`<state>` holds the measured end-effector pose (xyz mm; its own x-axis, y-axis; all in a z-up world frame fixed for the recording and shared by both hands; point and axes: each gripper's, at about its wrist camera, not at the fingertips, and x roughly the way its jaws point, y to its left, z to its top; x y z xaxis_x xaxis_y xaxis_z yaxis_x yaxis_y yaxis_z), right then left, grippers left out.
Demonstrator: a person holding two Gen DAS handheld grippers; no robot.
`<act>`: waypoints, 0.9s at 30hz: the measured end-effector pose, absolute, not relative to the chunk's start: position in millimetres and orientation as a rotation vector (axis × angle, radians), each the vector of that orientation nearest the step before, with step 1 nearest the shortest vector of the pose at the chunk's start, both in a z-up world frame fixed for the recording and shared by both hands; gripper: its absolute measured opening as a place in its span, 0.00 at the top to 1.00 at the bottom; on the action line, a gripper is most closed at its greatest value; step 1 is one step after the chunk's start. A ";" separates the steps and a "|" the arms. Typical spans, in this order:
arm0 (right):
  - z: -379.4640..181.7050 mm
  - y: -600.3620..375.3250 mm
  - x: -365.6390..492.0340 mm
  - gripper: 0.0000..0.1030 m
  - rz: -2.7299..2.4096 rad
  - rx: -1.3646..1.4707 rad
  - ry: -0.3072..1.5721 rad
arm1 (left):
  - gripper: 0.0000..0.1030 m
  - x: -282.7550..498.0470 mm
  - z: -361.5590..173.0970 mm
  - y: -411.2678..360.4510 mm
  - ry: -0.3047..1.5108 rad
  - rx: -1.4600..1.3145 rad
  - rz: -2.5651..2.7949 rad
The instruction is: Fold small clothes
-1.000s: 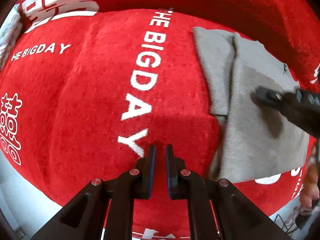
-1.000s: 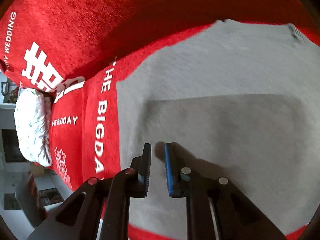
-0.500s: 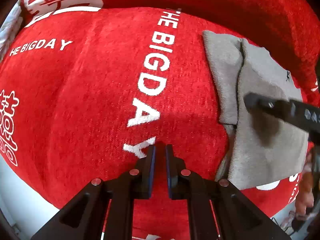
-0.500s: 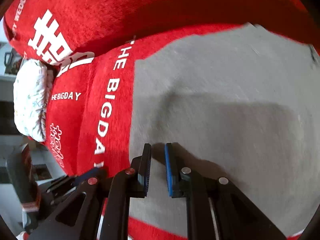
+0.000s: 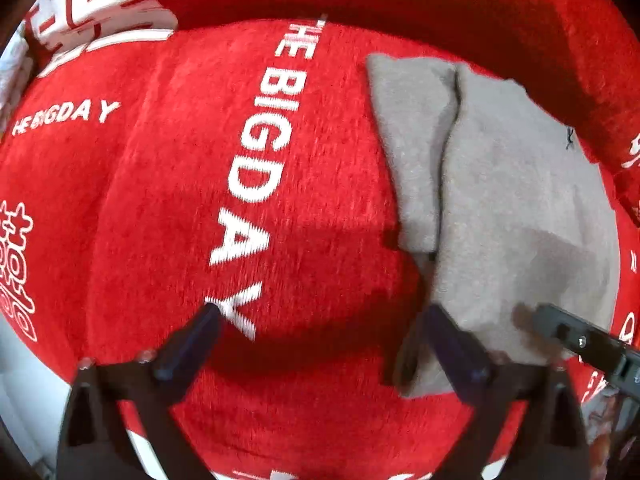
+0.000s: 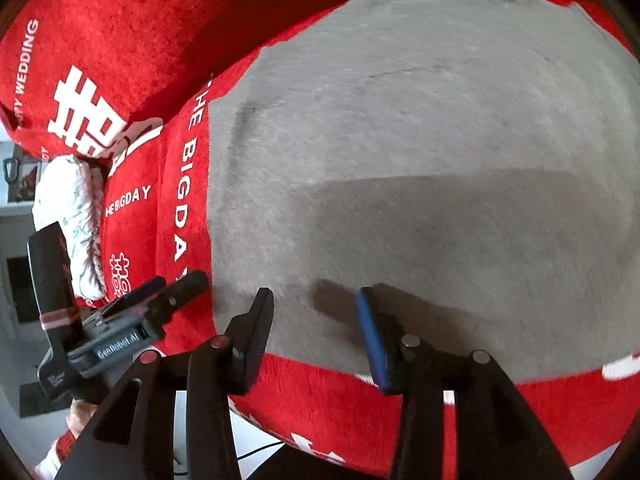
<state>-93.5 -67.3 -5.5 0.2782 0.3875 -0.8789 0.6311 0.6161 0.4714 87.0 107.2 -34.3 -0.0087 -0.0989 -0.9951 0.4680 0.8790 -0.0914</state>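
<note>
Grey garment [image 5: 500, 216], white-lettered red cover [image 5: 160, 200]

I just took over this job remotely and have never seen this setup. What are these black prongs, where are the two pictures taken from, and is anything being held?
No robot arm here: a person holds one set of tongs in each hand, each with a camera looking along its two prongs.

The left view looks straight down over the left tongs onto a red cover printed with white lettering. The right tongs poke in at the lower right.

The right view looks over the right tongs at a folded grey garment lying flat on that cover. The left tongs appear at the lower left.

Both tongs have just been opening; nothing is between the prongs, so nothing is held.
</note>
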 end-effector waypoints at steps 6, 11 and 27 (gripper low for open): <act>-5.6 -68.8 -115.7 0.51 -0.218 1.028 1.317 | 0.01 90.4 -38.5 92.5 1.488 0.300 -0.438; -8.2 -69.6 -138.0 0.41 -0.204 1.138 1.271 | 0.01 102.9 -41.9 86.3 1.472 0.326 -0.405; -50.7 -63.3 -187.1 0.37 -0.250 1.595 1.052 | 0.01 118.2 -54.6 81.3 1.524 0.343 -0.476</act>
<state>-187.1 -63.3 -50.7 0.5758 0.4878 -0.6561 0.7308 0.0528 0.6806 118.2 81.3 -54.6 -0.0150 -0.0826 -0.9965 0.4994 0.8628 -0.0790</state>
